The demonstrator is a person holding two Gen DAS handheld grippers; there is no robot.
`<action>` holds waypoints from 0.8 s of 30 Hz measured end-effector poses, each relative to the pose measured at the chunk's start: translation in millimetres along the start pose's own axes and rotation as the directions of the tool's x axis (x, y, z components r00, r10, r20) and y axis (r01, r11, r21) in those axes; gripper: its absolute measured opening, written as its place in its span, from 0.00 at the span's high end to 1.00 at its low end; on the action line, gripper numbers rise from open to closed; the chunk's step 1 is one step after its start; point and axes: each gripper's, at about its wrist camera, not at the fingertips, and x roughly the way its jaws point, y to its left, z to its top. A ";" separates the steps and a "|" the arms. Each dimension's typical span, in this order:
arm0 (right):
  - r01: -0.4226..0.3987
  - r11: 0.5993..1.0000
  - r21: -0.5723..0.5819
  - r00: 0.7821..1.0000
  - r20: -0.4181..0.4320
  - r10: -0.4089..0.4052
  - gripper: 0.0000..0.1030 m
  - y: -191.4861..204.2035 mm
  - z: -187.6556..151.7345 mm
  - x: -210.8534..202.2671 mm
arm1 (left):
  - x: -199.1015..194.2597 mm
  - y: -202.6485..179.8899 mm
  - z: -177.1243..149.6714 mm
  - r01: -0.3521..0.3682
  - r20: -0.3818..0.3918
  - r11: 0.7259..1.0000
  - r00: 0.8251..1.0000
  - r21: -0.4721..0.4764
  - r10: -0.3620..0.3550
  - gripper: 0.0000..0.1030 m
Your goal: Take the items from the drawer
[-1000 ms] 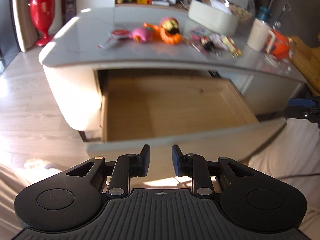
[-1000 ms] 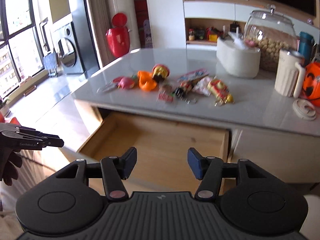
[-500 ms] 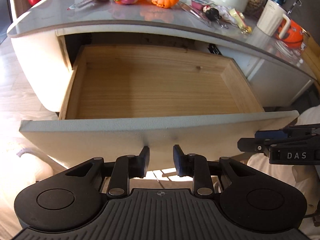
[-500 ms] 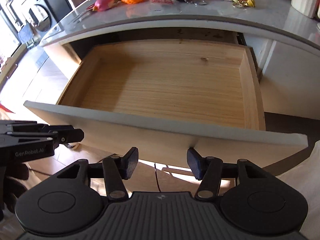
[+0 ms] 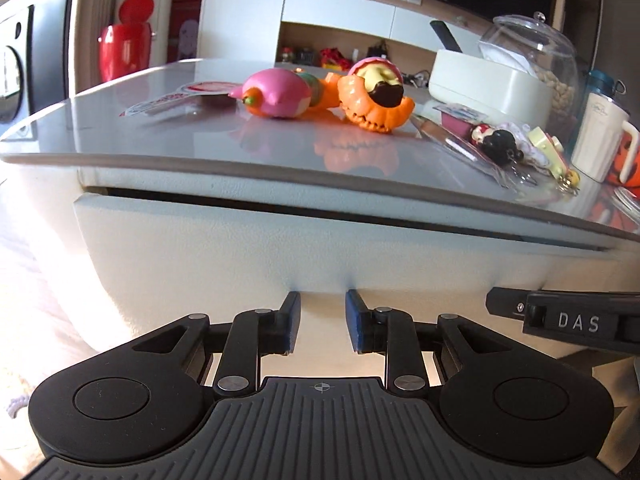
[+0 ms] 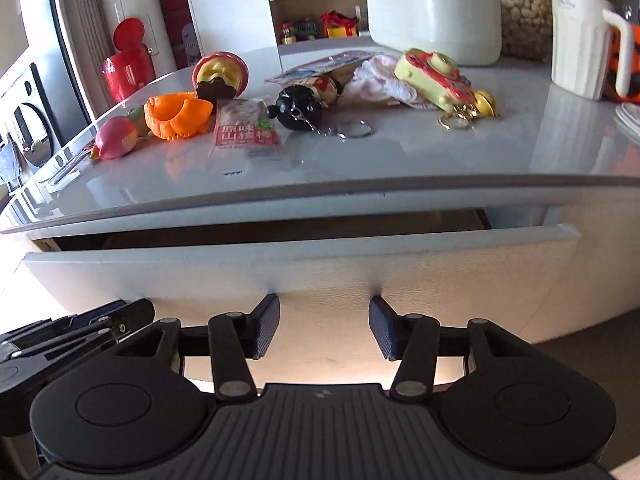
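Note:
The white drawer front fills the middle of the left wrist view, with only a dark slit under the grey tabletop. My left gripper is open a narrow gap, empty, its fingertips against the panel. In the right wrist view the drawer front stands out a little from the cabinet. My right gripper also touches it; its jaws are closing with nothing between them. On top lie a pink toy, an orange pumpkin toy, a snack packet and keychains.
A white box, a jar of nuts and a white jug stand at the back right of the tabletop. A red bin stands on the floor at the left. Each gripper shows at the edge of the other's view.
The drawer stood wide open and empty; now it is pushed in almost shut. Both grippers dropped lower and came up against its front panel. The right jaws narrowed slightly.

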 end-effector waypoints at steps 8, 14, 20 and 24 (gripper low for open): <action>0.061 0.994 -0.092 0.992 0.119 -0.050 0.35 10.9 -8.9 13.2 | 8.6 -15.4 -9.2 0.009 0.082 0.995 0.997 0.098 -0.017 0.46; 0.024 0.999 -0.043 0.994 0.104 -0.020 0.40 -3.2 -2.5 9.0 | 15.1 -21.8 -5.3 0.061 0.063 0.995 0.996 0.081 -0.066 0.15; 0.115 0.992 0.061 0.980 0.156 -0.123 0.40 -33.9 10.9 -30.8 | 24.2 -37.1 -5.5 0.044 0.046 0.994 0.998 0.104 -0.049 0.00; 0.120 0.990 0.070 0.987 0.100 -0.126 0.40 -38.9 5.5 -49.5 | -1.9 -33.5 11.5 0.015 0.051 0.997 0.999 0.075 -0.019 0.00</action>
